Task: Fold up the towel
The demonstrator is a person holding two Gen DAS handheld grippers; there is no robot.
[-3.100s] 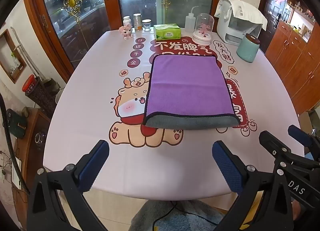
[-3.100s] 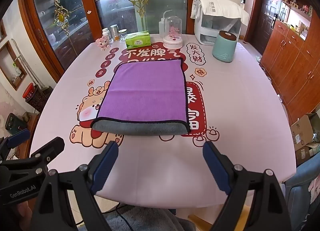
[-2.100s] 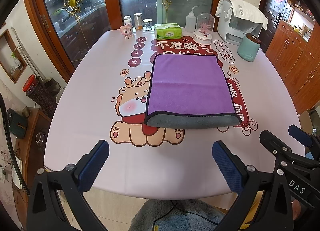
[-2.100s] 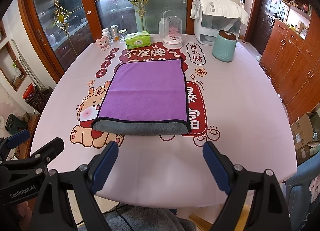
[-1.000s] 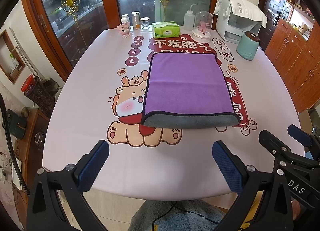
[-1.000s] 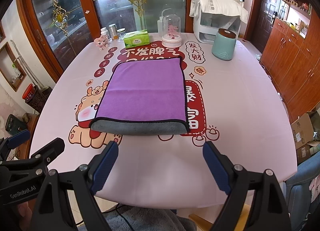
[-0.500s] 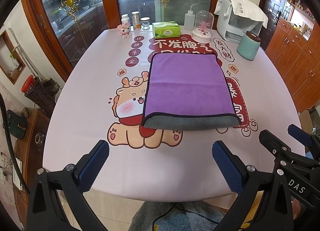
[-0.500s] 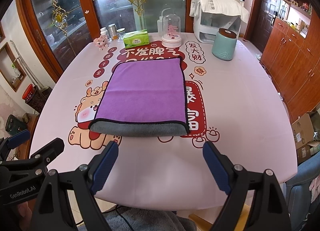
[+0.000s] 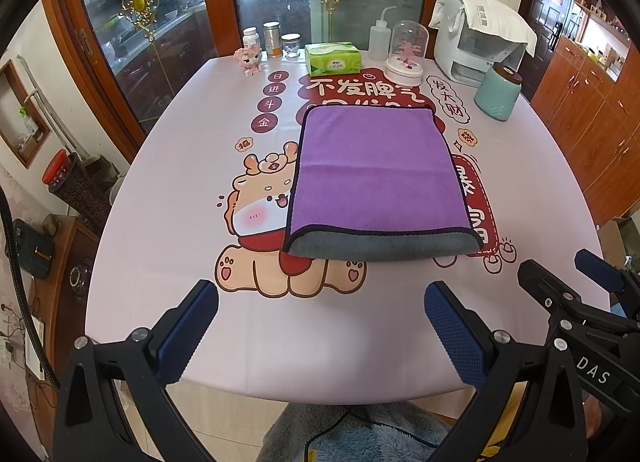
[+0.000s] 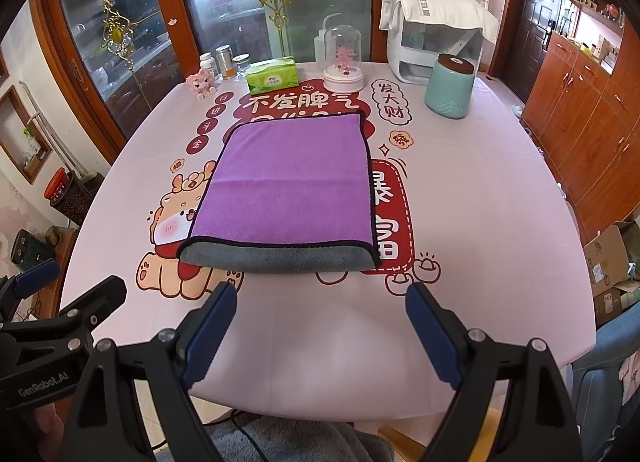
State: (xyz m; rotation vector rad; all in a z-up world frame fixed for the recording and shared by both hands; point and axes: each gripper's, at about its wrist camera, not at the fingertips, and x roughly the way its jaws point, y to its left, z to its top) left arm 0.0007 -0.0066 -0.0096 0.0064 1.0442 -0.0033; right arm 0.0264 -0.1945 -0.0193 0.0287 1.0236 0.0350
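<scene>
A purple towel (image 9: 376, 170) with a grey underside lies folded flat in the middle of the table (image 9: 168, 190), its grey fold toward me. It also shows in the right wrist view (image 10: 288, 182). My left gripper (image 9: 320, 326) is open and empty above the table's near edge, well short of the towel. My right gripper (image 10: 318, 326) is open and empty, also near the front edge, just short of the towel's grey fold. The right gripper's body shows at the right of the left wrist view (image 9: 580, 302).
At the table's far end stand a green tissue box (image 9: 333, 59), a glass dome (image 9: 405, 58), a squeeze bottle (image 9: 378, 40), small jars (image 9: 272, 40), a pink figurine (image 9: 250, 60), a teal canister (image 9: 498, 92) and a white appliance (image 9: 480, 34). Wooden cabinets (image 10: 592, 102) stand right.
Both grippers have drifted very slightly; the towel lies as before and both grippers stay open.
</scene>
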